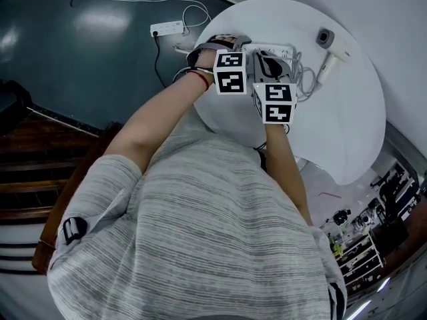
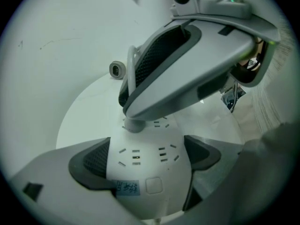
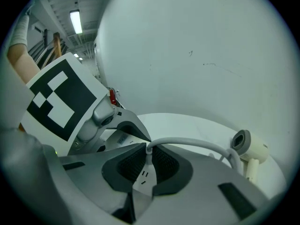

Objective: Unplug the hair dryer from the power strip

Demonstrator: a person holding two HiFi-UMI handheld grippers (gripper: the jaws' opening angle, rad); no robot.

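A white power strip (image 2: pixel 149 172) lies on the round white table (image 1: pixel 347 125). My left gripper (image 2: pixel 145 156) is shut on it, one dark pad against each long side. The hair dryer's white plug (image 3: pixel 144 176) stands in a socket at the strip's far end, and my right gripper (image 3: pixel 147 165) is shut on it from above. The plug's white cable (image 3: pixel 187 142) curves right to the white hair dryer (image 3: pixel 248 150), which lies on the table; it also shows in the head view as hair dryer (image 1: pixel 331 51). In the head view both marker cubes cover the strip.
A pale wall rises close behind the table. Loose coils of cable (image 1: pixel 305 80) lie between the strip and the dryer. A second power strip (image 1: pixel 167 28) with its own cord lies on the dark floor to the left. The table edge (image 2: pixel 70 118) curves round.
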